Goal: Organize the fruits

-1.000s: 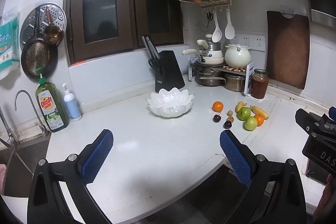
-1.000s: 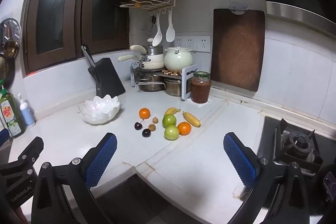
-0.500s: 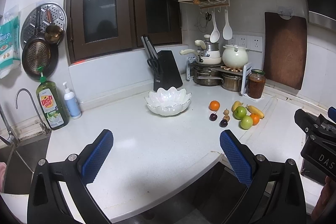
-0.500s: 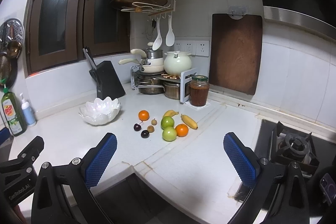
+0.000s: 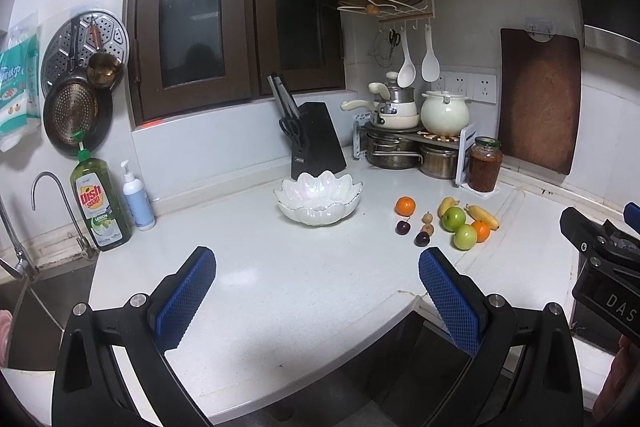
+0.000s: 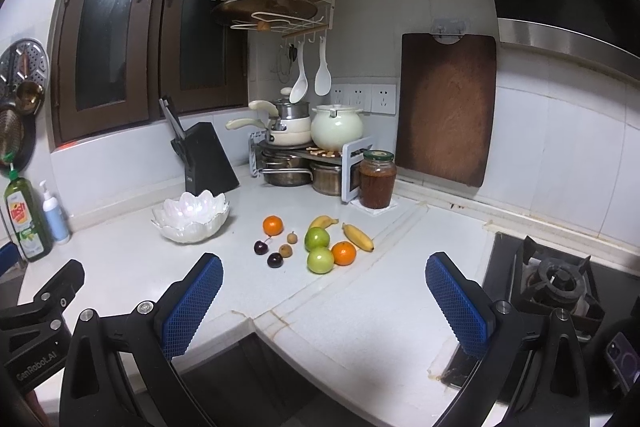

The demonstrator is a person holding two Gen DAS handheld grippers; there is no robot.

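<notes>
Both grippers are backing off from the counter. From the left gripper, the white bowl and the fruit cluster now sit smaller and further off than a second ago, with more of the worktop edge showing beneath the blue pads. From the right gripper, the fruit has likewise receded, and more of the gas hob has come into sight.

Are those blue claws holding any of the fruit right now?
No. The left gripper and right gripper are both open and empty; the fruit lies on the counter.
</notes>
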